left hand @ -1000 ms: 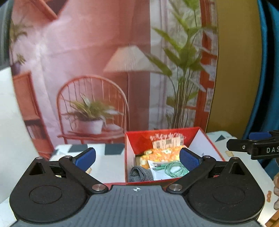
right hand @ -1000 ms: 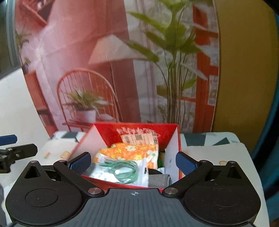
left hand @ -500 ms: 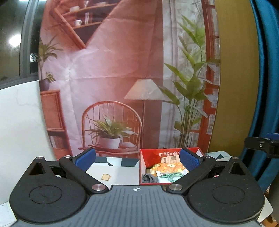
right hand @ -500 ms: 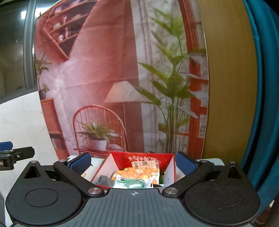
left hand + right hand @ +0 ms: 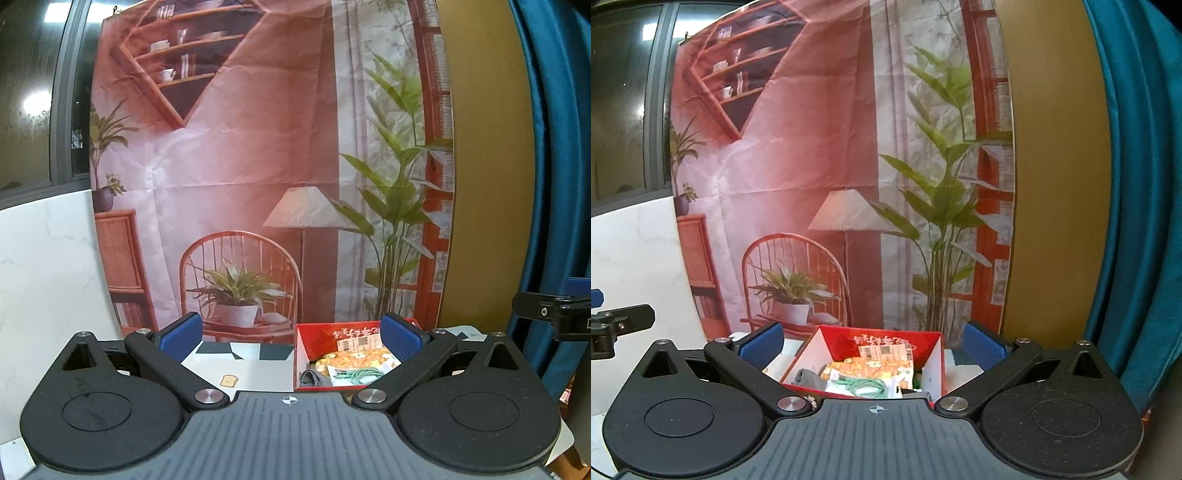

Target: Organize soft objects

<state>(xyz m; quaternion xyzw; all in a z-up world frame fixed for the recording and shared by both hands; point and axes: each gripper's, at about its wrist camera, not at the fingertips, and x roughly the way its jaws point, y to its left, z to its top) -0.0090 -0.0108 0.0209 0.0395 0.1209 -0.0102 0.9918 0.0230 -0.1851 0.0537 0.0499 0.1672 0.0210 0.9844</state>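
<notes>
With both grippers held well back, left gripper (image 5: 291, 334) spread, empty; right gripper (image 5: 871, 341) spread, empty; beyond, red box (image 5: 934, 363) on table holds grey cloth (image 5: 807, 378), green cord coil (image 5: 866, 386), orange floral packet (image 5: 871, 365); all likely light, floppy; pinch cloth at bunched fold

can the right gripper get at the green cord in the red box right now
Probably yes. The right gripper is open, faces the red box, whose top is open, and the green cord lies uncovered on top of the contents.
</notes>
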